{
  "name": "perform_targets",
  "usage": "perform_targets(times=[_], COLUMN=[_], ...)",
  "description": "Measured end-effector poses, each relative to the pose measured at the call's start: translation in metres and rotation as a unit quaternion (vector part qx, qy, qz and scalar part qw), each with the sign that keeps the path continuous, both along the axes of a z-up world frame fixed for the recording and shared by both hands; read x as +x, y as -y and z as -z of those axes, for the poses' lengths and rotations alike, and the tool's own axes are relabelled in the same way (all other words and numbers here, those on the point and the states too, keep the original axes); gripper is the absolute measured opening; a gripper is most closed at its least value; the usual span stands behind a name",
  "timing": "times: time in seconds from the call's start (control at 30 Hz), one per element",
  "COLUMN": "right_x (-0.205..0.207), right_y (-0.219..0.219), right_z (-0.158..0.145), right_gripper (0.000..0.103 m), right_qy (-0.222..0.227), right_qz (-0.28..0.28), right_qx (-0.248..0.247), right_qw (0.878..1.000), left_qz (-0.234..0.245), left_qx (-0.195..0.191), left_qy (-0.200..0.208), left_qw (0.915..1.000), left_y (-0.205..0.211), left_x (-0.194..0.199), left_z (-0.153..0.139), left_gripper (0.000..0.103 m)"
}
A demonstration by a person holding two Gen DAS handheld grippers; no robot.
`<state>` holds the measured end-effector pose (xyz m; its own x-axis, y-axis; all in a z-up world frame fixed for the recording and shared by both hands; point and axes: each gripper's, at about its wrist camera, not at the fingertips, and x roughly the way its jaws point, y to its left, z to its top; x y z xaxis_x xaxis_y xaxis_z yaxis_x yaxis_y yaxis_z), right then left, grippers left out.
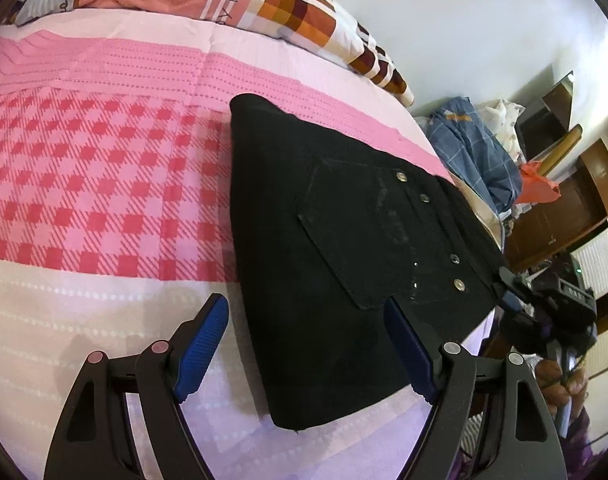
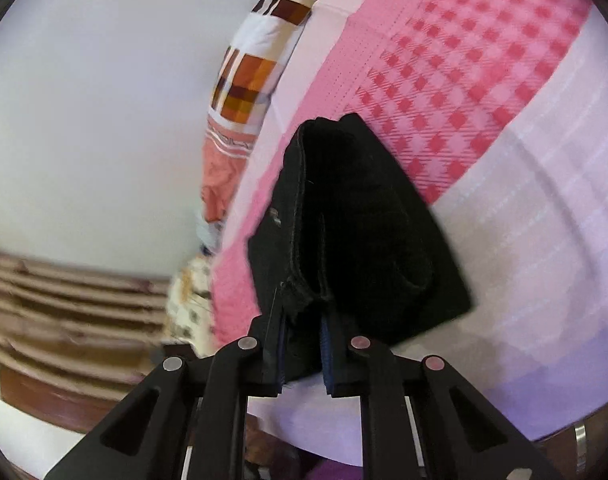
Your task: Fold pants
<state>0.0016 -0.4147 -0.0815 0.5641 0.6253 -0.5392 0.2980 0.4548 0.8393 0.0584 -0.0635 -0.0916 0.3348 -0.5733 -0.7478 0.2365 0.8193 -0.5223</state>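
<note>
**Folded black pants on the pink bed, right gripper clamped on one edge**

Around the pants [image 1: 343, 248], the left wrist view shows a pink checked bedspread [image 1: 104, 184] filling the left and centre of the frame, with a pillow [image 1: 304, 12] in orange, brown and white squares along the top. At the right edge, past the bed, lie a heap of blue checked cloth [image 1: 475, 148], an orange bag [image 1: 539, 184] and dark wooden furniture [image 1: 563, 216]. Nothing lies on top of the pants; their back pocket and four metal studs face up.

The left gripper [image 1: 304, 344] hangs at the bottom of the frame, its blue pads [image 1: 202, 344] spread wide, one on each side of the near corner of the pants and pressing on nothing.

The right gripper [image 2: 304, 344], seen in its own view at bottom centre, is clenched on a thick, stacked edge of the pants [image 2: 351, 232], the cloth bunched between the narrow jaws.

Only the left view shows the flat top face of the pants, the clutter off the bed, the right gripper [image 1: 515, 292] at the pants' right-hand edge, and a hand [image 1: 559, 380] below it. Only the right view shows the layered fold edge-on, and blurred brown wooden slats [image 2: 64, 300] at lower left beside a white wall [image 2: 104, 120].
</note>
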Motion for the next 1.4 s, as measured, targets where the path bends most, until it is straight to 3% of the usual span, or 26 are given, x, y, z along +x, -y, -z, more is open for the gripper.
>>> perform_targets(times=[0.1, 0.2, 0.37, 0.5, 0.63, 0.8, 0.87, 0.97, 1.03, 1.1, 1.27, 1.4], right_x=[-0.005, -0.005, -0.004, -0.012, -0.009, -0.008, -0.006, 0.002, 0.015, 0.030, 0.073, 0.096], right_y=[0.011, 0.008, 0.008, 0.018, 0.017, 0.027, 0.034, 0.036, 0.025, 0.009, -0.038, -0.048], right_z=[0.042, 0.034, 0.032, 0.059, 0.048, 0.025, 0.010, -0.018, -0.035, -0.044, -0.055, -0.045], right_gripper=[0.012, 0.012, 0.012, 0.010, 0.014, 0.021, 0.025, 0.027, 0.028, 0.032, 0.033, 0.033], right_qy=[-0.039, -0.034, -0.035, -0.055, -0.050, -0.045, -0.037, 0.003, 0.048, 0.063, 0.089, 0.079], right_qz=[0.025, 0.018, 0.012, 0.037, 0.024, 0.017, 0.022, 0.021, 0.000, -0.033, -0.116, -0.135], right_qx=[0.061, 0.054, 0.050, 0.143, 0.131, 0.078, 0.031, -0.030, -0.022, -0.037, -0.152, -0.236], right_qw=[0.997, 0.998, 0.998, 0.988, 0.990, 0.996, 0.999, 0.999, 0.999, 0.997, 0.978, 0.959], left_qz=[0.005, 0.010, 0.017, 0.029, 0.036, 0.034, 0.035, 0.033, 0.029, 0.022, 0.011, 0.008], left_qx=[0.006, 0.013, 0.024, 0.037, 0.045, 0.038, 0.039, 0.037, 0.035, 0.040, 0.063, 0.118], left_qy=[-0.014, -0.027, -0.007, -0.009, -0.001, -0.003, -0.001, -0.001, 0.002, 0.014, 0.041, 0.077], left_qw=[0.9999, 0.9995, 0.9996, 0.9988, 0.9983, 0.9987, 0.9986, 0.9988, 0.9989, 0.9989, 0.9971, 0.9899], left_y=[0.004, 0.007, 0.012, 0.023, 0.030, 0.035, 0.034, 0.034, 0.031, 0.027, 0.026, 0.031], left_x=[0.002, 0.002, 0.002, 0.006, 0.006, 0.010, 0.010, 0.010, 0.009, 0.007, 0.006, 0.006], left_z=[0.009, 0.015, 0.009, 0.013, 0.015, 0.016, 0.017, 0.017, 0.016, 0.013, 0.005, -0.005], left_gripper=[0.081, 0.081, 0.081, 0.081, 0.081, 0.081, 0.081, 0.081, 0.081, 0.081, 0.081, 0.081])
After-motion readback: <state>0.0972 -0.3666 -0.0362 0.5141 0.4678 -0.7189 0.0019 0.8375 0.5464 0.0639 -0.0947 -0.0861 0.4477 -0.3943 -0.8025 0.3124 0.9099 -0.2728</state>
